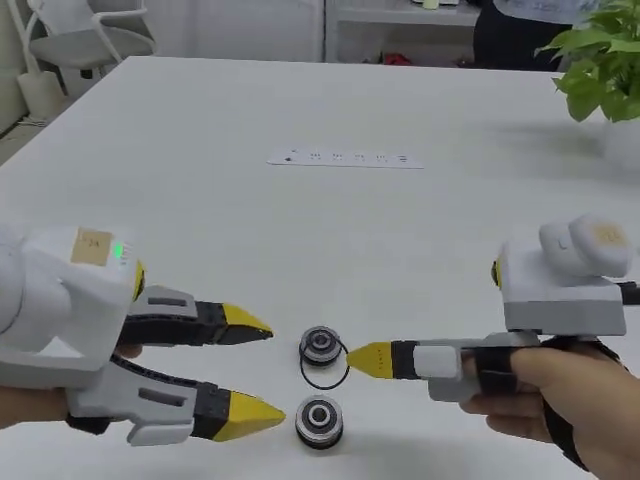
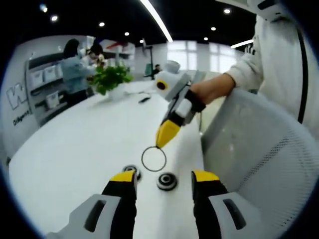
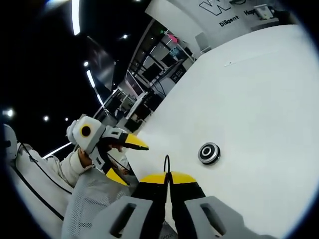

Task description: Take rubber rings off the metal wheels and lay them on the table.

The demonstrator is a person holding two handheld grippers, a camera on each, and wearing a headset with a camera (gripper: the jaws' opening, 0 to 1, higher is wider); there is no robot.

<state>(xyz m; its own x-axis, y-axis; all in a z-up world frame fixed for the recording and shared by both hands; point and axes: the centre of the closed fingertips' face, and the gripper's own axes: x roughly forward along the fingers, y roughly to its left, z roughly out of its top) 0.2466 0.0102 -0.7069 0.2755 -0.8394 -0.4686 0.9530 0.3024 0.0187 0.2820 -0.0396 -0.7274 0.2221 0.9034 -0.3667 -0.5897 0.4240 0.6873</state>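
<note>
Pinching the ring (image 2: 153, 171) by its edge, the right gripper (image 1: 362, 359) has its jaws clenched together, and the thin black loop hangs off its tips toward the left gripper (image 1: 255, 368). The left gripper's jaws stand released and grasp nothing, their gap facing the 2 wheels. In the head view the far wheel (image 1: 320, 345) sits just ahead of the right tips, partly behind the loop. The near wheel (image 1: 320, 421) lies just ahead of the left gripper's lower tip. In the left gripper view the loop appears clear of both wheels, just beyond them.

The step in hand looks like the lay-down: the ring seems to be off its wheel but not yet set down. The next move calls for bringing the right tips down to a bare part of the table (image 1: 300, 230) beside the wheels, then easing the jaws apart so the loop drops flat. Both wheels have dark rims, and whether either wears a ring cannot be told.

The task names no tray or bin; the table itself takes the rings.
</note>
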